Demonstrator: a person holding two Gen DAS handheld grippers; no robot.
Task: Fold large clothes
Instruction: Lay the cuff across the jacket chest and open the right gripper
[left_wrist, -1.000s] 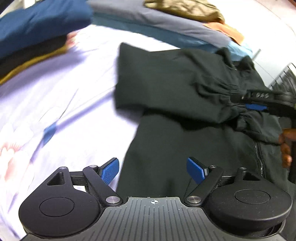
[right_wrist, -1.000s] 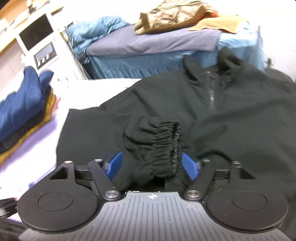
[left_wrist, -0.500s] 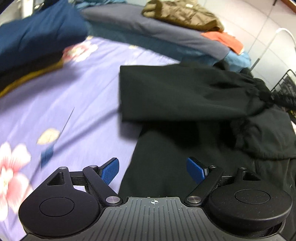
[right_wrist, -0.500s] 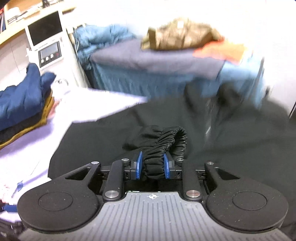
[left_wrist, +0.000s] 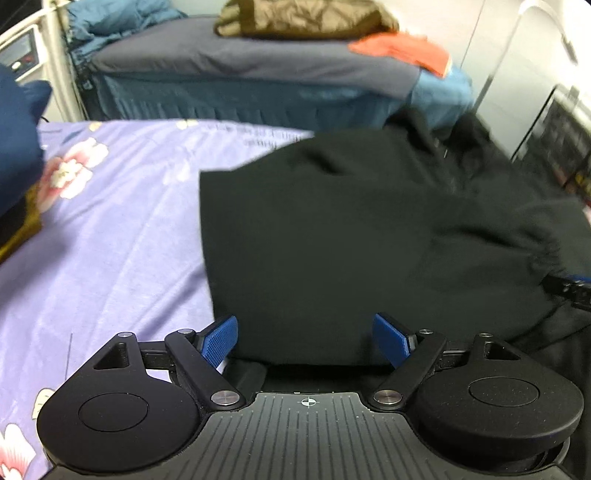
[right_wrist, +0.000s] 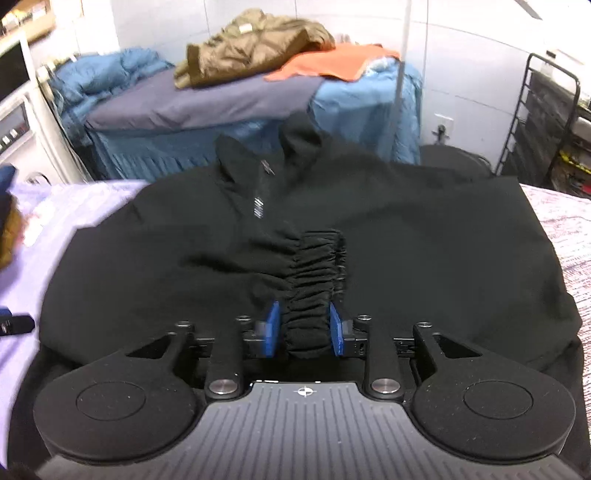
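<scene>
Two grippers are in your hands, and one black jacket (right_wrist: 424, 258) is the thing to fold. It lies flat on a purple sheet (left_wrist: 110, 240) with pink flowers.

Far to the left of the jacket sits a pile of folded clothes (left_wrist: 14, 147), dark blue on top. There is small writing on the sheet just past the jacket's left edge. It is too blurry to read.

Your left gripper (left_wrist: 306, 339) is at the jacket's near left side. Its blue pads stand wide apart and press on nothing. A folded black flap fills the space in front of them.

The jacket's collar (right_wrist: 295, 136) points away from you, toward the far bed (right_wrist: 184, 107). The zipper (right_wrist: 266, 168) runs from the collar back toward you, so the jacket's length runs that way too. A small white mark (right_wrist: 258, 212) sits beside the zipper, but you cannot read it. One sleeve is laid across the jacket's middle, from its left side. Its stretchy cuff (right_wrist: 314, 280) ends near you.

Your right gripper (right_wrist: 304, 328) is at that cuff. Its jaws have just been opening a little. The cuff is between the blue pads, and both pads touch its sides.

Behind the jacket, the far bed holds a brown coat (right_wrist: 251, 44) and an orange cloth (right_wrist: 332, 66).

To the right of the jacket stands a black wire rack (right_wrist: 535, 110). The things on its shelves are too blurry to tell.
</scene>
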